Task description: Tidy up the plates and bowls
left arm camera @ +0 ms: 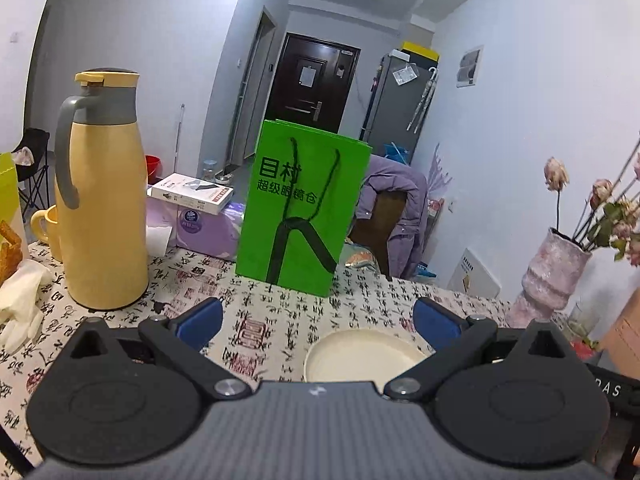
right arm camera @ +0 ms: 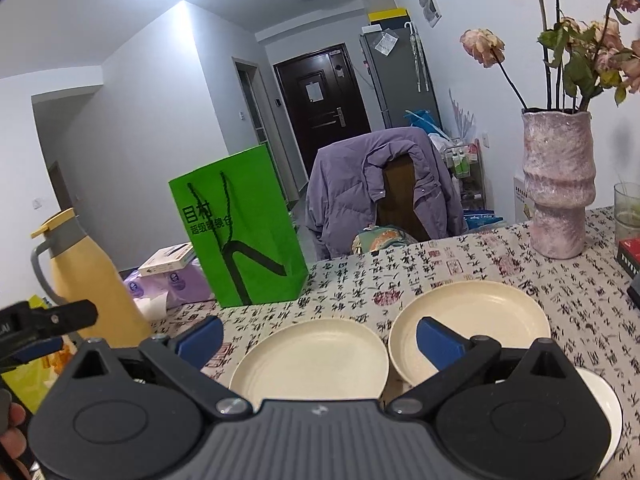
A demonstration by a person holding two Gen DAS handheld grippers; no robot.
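On the table [right arm camera: 460, 264] with the calligraphy cloth, two cream plates are lying side by side, nearly touching: the near plate [right arm camera: 316, 356] and the right plate [right arm camera: 484, 316]. I am holding my right gripper [right arm camera: 320, 338] just above them, its jaws spread wide and gripping nothing; one blue pad [right arm camera: 438, 342] is hanging over the right plate. A white bowl [right arm camera: 604, 404] is peeking out at the right of this gripper, partly hidden by it.

I am keeping my left gripper [left arm camera: 318, 320] low over the cloth, also wide open and empty. In its view only one plate [left arm camera: 360, 356] is showing, close under the right finger.

Behind the plates a green bag [right arm camera: 244, 236] is standing upright. A yellow thermos [left arm camera: 102, 200] is standing at the left, and a pink vase [right arm camera: 558, 184] with dry roses at the right.
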